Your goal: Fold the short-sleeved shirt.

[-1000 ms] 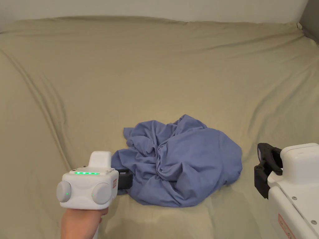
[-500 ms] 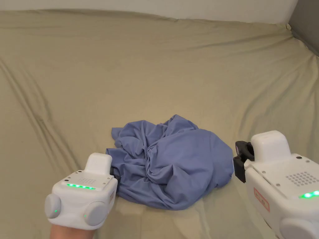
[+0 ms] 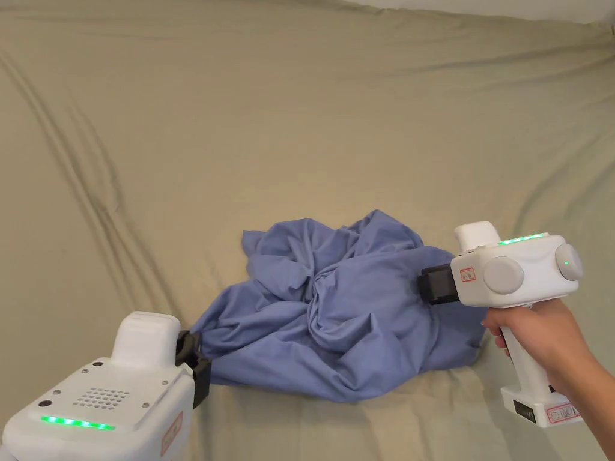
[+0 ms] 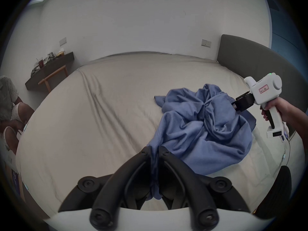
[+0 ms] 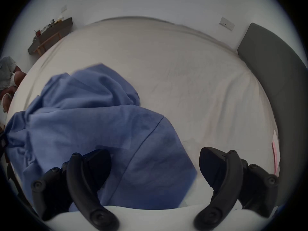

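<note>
Head view: a crumpled blue shirt (image 3: 336,312) lies bunched on the olive-sheeted bed (image 3: 300,120), near its front edge. Half a second ago the left hand-held gripper (image 3: 195,363) sat at the shirt's left edge; now it is lower and nearer the camera, with a corner of the cloth drawn out taut to its tip. The right hand-held gripper (image 3: 427,285), which then stood just off the shirt's right edge, now points leftward over the shirt's right side, with a hand (image 3: 540,336) on its grip. The heap, earlier rounded, is now stretched toward the lower left.

Left gripper view: the left hand-held gripper's (image 4: 154,153) jaws stand together, clamped on a twisted strip of shirt (image 4: 205,131) that runs between them and hangs out below. From the jaws the cloth fans out into a wrinkled mound on the bed (image 4: 100,118). The right hand-held gripper (image 4: 234,105) meets the mound's far side. A dark shelf (image 4: 50,69) carrying small items stands against the wall beyond the bed, and a person (image 4: 8,104) is at the left edge.

Right gripper view: the right hand-held gripper's (image 5: 155,166) jaws stand wide apart. The shirt (image 5: 86,126) lies under and between them, a seam line running diagonally across the smooth panel. A grey headboard (image 5: 275,84) curves along the right.
</note>
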Action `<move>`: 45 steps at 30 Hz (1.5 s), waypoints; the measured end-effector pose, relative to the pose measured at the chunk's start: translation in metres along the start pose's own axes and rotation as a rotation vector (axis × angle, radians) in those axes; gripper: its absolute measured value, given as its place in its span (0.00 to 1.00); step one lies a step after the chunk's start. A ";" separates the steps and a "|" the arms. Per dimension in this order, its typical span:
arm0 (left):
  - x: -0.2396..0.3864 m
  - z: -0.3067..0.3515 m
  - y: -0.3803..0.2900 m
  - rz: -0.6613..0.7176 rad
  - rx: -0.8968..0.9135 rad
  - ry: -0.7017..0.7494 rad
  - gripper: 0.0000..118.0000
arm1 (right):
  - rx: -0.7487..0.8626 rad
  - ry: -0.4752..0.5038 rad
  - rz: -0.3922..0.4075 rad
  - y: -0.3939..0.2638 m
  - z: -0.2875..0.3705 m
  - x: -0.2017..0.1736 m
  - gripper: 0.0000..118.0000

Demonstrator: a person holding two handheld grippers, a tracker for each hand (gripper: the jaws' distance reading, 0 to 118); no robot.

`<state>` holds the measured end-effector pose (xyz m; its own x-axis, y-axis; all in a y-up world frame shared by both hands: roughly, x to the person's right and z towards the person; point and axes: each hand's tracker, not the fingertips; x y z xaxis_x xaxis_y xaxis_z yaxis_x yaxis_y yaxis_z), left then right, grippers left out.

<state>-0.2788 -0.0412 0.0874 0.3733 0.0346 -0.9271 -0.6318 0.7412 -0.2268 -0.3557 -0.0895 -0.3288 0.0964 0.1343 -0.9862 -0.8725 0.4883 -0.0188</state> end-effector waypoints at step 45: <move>-0.045 0.243 0.241 0.004 0.755 0.099 0.04 | 1.067 -0.029 -0.236 0.013 0.447 0.026 0.04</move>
<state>-0.2826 0.2984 0.1467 0.2868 0.0046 -0.9580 0.0169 0.9998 0.0099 -0.1503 0.3058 -0.2816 0.2302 -0.0477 -0.9720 0.0324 0.9986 -0.0413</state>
